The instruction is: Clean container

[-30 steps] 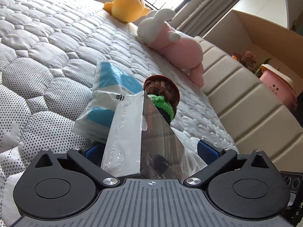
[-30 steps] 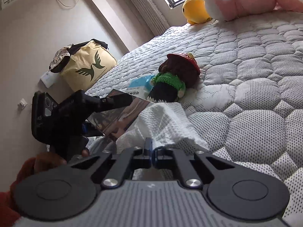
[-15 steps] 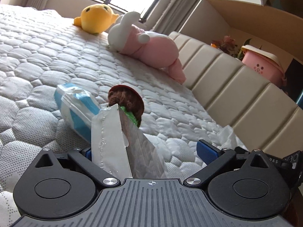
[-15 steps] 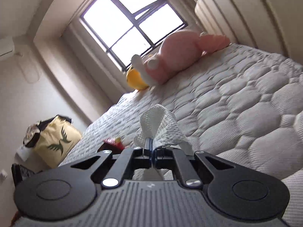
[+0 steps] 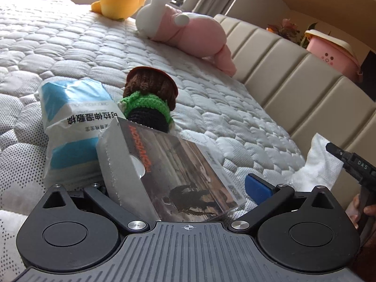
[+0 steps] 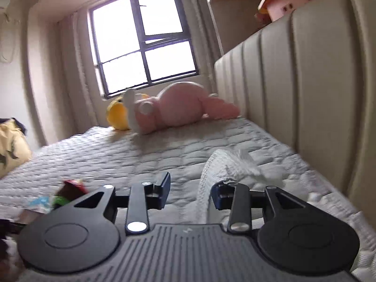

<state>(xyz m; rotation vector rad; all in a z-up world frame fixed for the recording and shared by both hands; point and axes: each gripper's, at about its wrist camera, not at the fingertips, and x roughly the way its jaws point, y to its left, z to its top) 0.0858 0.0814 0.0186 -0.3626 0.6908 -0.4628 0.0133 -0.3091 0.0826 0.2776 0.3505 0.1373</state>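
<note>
My left gripper (image 5: 169, 184) is shut on a clear flat plastic case (image 5: 178, 164) with a dark printed cover. The case lies tilted between the fingers; the right blue pad (image 5: 257, 185) touches its edge and the left pad is hidden behind it. A crumpled white paper towel (image 6: 235, 166) lies on the quilted mattress (image 6: 145, 150) near the headboard. My right gripper (image 6: 190, 188) stands open just in front of it, the towel's fold beside its right finger. In the left wrist view the towel (image 5: 317, 164) shows at the right edge, next to the other gripper's body (image 5: 354, 166).
A blue-and-white wipes pack (image 5: 72, 127) and a knitted doll with a brown hat (image 5: 150, 96) lie just beyond the case. A pink plush (image 5: 188, 33) and a yellow plush (image 5: 117, 0) sit farther up. The padded headboard (image 5: 293, 75) runs along the right.
My right gripper has opened and let go of the paper towel, which now lies on the mattress. The left gripper has tilted the case flatter, so its cover shows.
</note>
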